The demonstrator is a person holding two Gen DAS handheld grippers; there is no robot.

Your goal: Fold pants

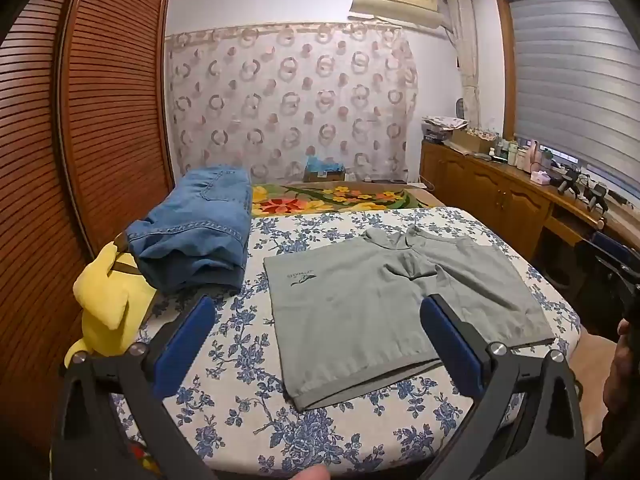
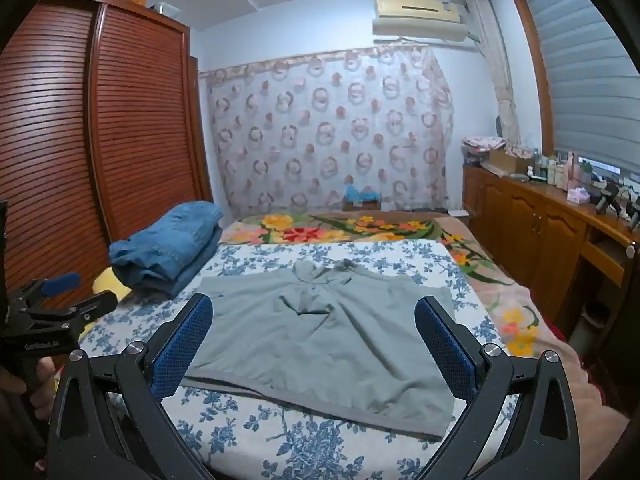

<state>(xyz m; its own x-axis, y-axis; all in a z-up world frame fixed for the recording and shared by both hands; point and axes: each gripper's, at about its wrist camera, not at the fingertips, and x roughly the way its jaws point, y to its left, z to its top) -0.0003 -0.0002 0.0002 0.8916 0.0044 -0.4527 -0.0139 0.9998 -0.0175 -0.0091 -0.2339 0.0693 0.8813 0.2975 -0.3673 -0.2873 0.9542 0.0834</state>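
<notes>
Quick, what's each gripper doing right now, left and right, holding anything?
Left gripper: open wide, holding nothing, above the near edge of the grey shorts.
Right gripper: open wide, holding nothing, also above the shorts.

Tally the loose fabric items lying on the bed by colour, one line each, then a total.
Grey: 1, the flat grey cotton shorts on the blue floral sheet
Blue: 1 pile, the folded blue denim jeans; garments within cannot be counted
Yellow: 1, the yellow plush toy
Total: 3
</notes>
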